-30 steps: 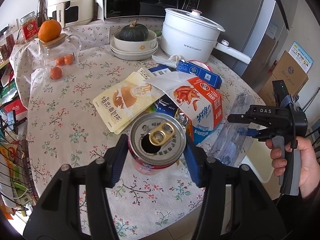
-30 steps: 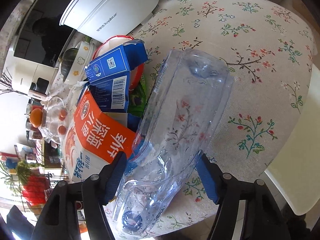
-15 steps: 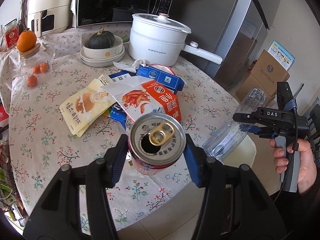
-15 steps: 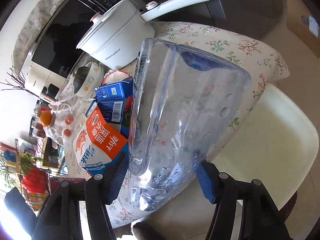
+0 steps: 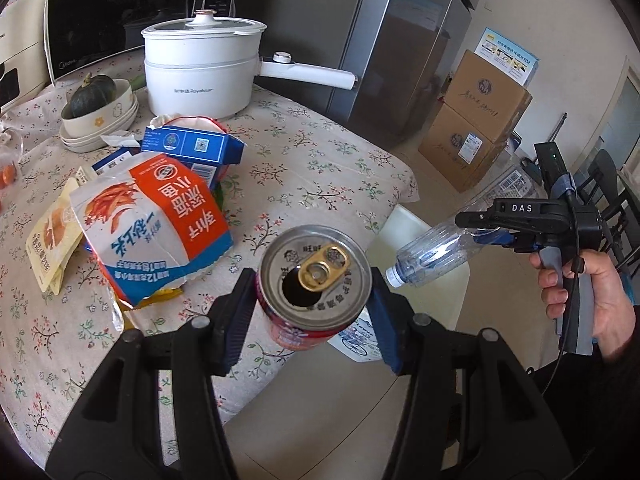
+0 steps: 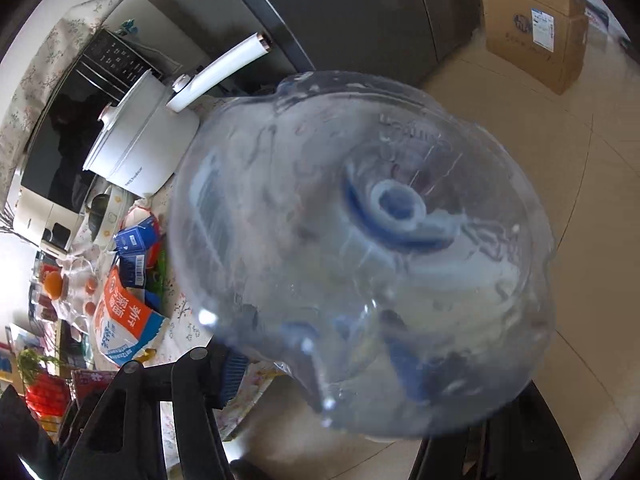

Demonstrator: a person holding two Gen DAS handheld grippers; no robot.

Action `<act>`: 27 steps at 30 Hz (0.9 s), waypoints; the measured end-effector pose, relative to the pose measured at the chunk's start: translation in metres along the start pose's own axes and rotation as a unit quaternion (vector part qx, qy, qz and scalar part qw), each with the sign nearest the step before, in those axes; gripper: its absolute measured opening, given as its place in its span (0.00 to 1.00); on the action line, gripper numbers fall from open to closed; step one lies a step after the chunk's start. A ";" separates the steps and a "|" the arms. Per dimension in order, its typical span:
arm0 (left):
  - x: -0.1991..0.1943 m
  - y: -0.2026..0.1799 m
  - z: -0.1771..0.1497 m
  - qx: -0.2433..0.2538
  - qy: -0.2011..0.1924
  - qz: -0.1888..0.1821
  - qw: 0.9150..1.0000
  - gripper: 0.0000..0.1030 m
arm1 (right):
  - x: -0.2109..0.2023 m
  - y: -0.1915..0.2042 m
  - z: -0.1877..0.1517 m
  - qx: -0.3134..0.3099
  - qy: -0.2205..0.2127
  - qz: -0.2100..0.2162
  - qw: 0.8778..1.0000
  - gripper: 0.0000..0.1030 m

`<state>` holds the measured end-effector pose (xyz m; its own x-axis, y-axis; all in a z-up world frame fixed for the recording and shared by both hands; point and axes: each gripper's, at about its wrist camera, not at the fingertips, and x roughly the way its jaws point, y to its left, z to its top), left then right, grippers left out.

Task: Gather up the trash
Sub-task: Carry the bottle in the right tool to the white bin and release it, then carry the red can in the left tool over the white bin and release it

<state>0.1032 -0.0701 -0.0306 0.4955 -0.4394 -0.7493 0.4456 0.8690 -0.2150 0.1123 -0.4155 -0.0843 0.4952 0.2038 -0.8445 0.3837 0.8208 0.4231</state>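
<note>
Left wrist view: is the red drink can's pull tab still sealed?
No. The red drink can, clamped in the left gripper, shows a dark open hole beside its gold tab.

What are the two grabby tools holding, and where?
The left tool holds the can by its sides. The right tool holds the bottle near its base.

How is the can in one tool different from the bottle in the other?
The can is opaque metal with red sides; the bottle is clear plastic. The can is held upright, its top open; the bottle tilts neck-down. Both are gripped off the table, the can by the left tool, the bottle by the right tool.
</note>
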 end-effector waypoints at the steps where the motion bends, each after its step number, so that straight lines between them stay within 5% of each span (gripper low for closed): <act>1: 0.003 -0.005 0.000 0.005 0.001 -0.002 1.000 0.54 | 0.000 -0.004 0.001 -0.001 -0.001 -0.010 1.000 0.60; 12: 0.031 -0.035 0.001 0.041 0.018 -0.011 0.999 0.54 | 0.035 -0.022 -0.002 0.020 0.077 -0.021 0.997 0.64; 16: 0.038 -0.040 0.000 0.047 0.022 -0.011 0.999 0.54 | 0.027 -0.020 -0.002 0.011 0.067 -0.023 0.997 0.74; 27: 0.070 -0.070 0.005 0.061 0.028 -0.026 0.997 0.54 | 0.003 -0.034 -0.005 -0.030 0.031 -0.069 0.997 0.75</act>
<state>0.1099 -0.1626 -0.0649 0.4285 -0.4678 -0.7730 0.5588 0.8095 -0.1802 0.0964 -0.4404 -0.1030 0.3916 0.1167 -0.9127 0.3962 0.8739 0.2817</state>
